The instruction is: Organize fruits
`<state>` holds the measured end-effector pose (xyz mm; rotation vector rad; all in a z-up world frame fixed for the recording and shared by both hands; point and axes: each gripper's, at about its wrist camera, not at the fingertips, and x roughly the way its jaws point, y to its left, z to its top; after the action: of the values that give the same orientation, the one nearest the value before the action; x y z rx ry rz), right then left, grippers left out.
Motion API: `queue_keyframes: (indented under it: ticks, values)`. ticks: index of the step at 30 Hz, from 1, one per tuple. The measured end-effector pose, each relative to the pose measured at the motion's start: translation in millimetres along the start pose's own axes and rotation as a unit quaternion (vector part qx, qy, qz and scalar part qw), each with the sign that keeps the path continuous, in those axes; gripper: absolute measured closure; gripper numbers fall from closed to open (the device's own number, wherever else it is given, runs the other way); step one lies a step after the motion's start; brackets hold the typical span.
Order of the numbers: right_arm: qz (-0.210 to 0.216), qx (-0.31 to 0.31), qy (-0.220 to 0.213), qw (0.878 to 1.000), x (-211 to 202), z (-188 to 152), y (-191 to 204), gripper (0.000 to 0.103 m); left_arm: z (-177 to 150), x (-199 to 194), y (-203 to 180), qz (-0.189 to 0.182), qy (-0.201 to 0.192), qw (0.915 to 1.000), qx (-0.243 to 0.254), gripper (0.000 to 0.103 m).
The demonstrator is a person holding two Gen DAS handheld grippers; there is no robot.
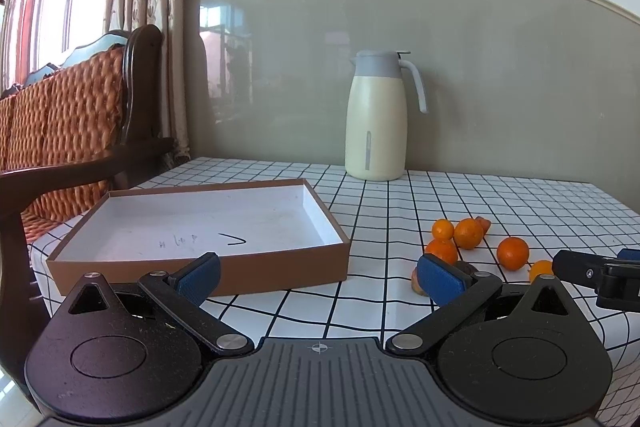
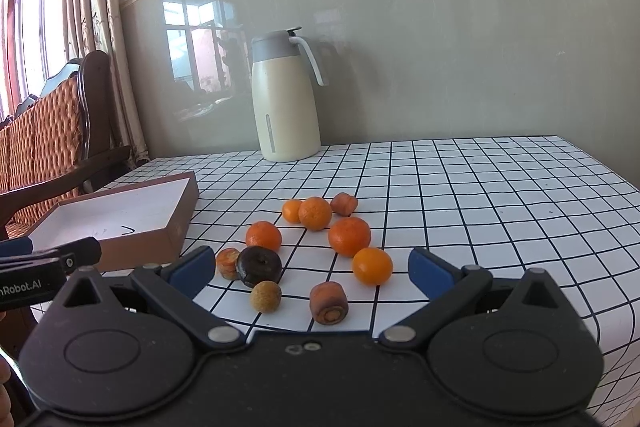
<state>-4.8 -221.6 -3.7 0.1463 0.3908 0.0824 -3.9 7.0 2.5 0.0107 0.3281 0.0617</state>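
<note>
Several oranges (image 2: pixel 349 236) lie on the checked tablecloth with carrot chunks (image 2: pixel 329 302), a dark round piece (image 2: pixel 259 265) and a small tan fruit (image 2: pixel 266 296). The oranges also show in the left wrist view (image 1: pixel 512 253). A shallow brown box (image 1: pixel 200 231) with a white, empty inside stands to their left, also in the right wrist view (image 2: pixel 120 219). My left gripper (image 1: pixel 318 277) is open and empty, in front of the box's near right corner. My right gripper (image 2: pixel 310 269) is open and empty, low over the near fruits.
A cream thermos jug (image 2: pixel 285 99) stands at the back by the wall, also in the left wrist view (image 1: pixel 376 119). A wooden chair with an orange cushion (image 1: pixel 68 123) stands left of the table. The table edge drops away on the right (image 2: pixel 616 267).
</note>
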Motion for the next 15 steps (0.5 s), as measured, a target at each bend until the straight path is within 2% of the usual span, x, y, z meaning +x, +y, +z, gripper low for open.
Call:
queue_keyframes:
  ticks: [15]
  values:
    - [0.002,0.000,0.001,1.000,0.5,-0.4,-0.3,0.006,-0.6,-0.3,1.3,0.003,0.000,1.0000,-0.002,0.000]
